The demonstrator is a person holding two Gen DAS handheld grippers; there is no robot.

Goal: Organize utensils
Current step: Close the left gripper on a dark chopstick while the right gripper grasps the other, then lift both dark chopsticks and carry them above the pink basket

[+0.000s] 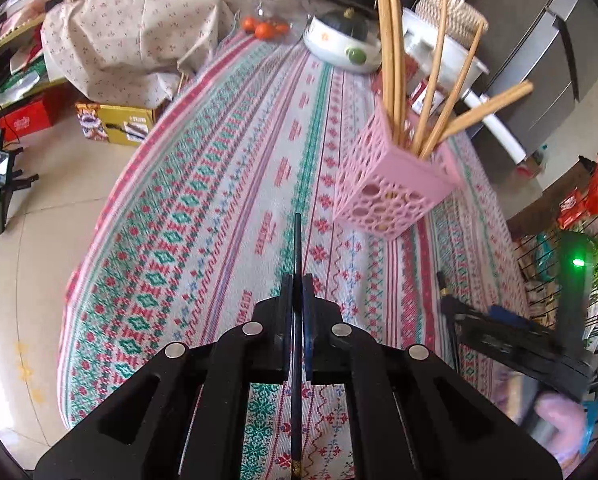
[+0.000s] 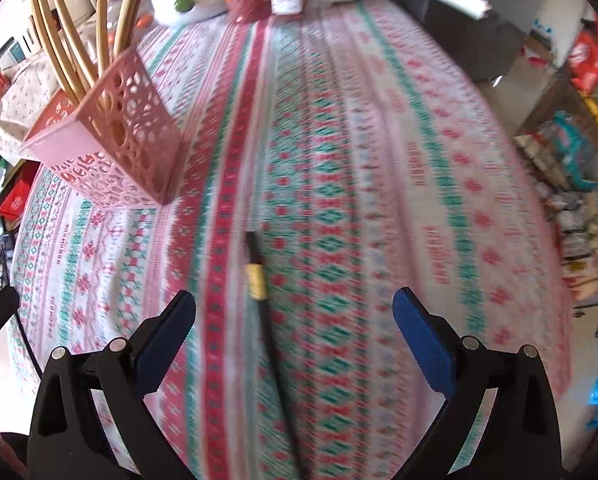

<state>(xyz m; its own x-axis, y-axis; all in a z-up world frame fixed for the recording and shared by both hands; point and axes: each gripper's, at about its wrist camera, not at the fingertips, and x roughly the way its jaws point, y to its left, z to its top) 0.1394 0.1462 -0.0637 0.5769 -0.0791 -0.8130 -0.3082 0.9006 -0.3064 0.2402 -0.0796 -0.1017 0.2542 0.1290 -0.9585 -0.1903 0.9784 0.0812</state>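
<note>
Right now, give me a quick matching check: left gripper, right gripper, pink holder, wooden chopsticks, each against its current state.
Things:
1. left gripper
2. right gripper
3. pink holder
4. wooden chopsticks

States:
A. standing in the holder
B. open, above a dark chopstick
C. on the patterned tablecloth
D. shut on a dark chopstick

Pairs: 1-D, 2-B, 3-C, 4-A

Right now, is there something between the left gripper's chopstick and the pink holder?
Nothing visible. The left gripper is shut on a dark chopstick, and only bare tablecloth lies between it and the pink holder, whose top is open beside the wooden chopsticks.
</note>
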